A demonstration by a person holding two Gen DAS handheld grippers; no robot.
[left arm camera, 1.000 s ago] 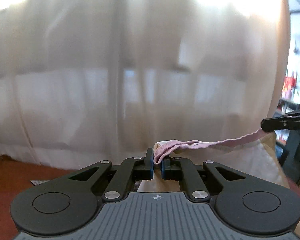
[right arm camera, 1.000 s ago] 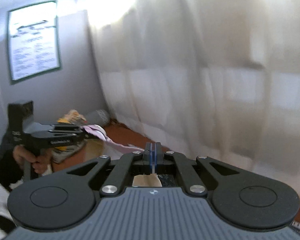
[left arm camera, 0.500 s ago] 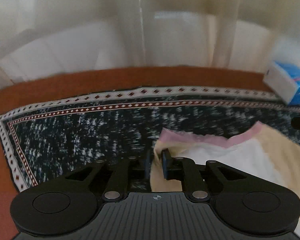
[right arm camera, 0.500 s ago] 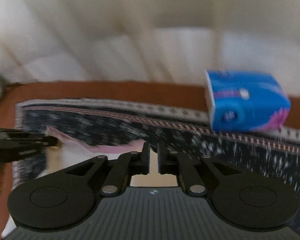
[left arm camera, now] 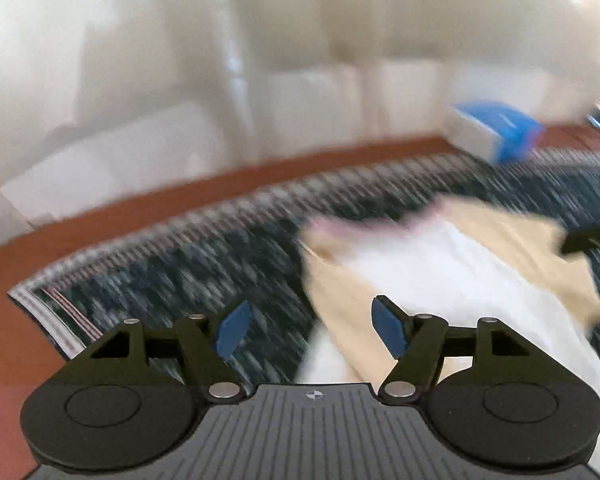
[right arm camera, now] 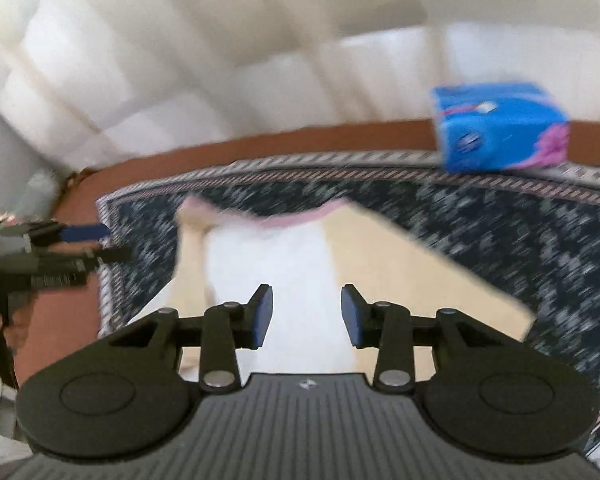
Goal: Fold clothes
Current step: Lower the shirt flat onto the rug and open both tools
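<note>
A cream and white garment with a pink edge [left arm camera: 440, 264] lies on a dark patterned cloth [left arm camera: 204, 264]; it also shows in the right wrist view [right arm camera: 300, 256]. My left gripper [left arm camera: 310, 330] is open and empty, just above the garment's near left edge. My right gripper [right arm camera: 306, 316] is open and empty over the garment's white middle. The left gripper also appears at the left of the right wrist view [right arm camera: 96, 244], apart from the garment. Both views are motion-blurred.
A blue tissue pack [right arm camera: 500, 132] stands at the far right edge of the patterned cloth [right arm camera: 540, 232], also seen in the left wrist view [left arm camera: 496, 130]. The brown table [left arm camera: 16, 272] extends left. White curtains [left arm camera: 260, 60] hang behind.
Both grippers held the garment up by its pink edge, lowered it onto the patterned cloth, then opened and let go. Both have pulled back slightly.
</note>
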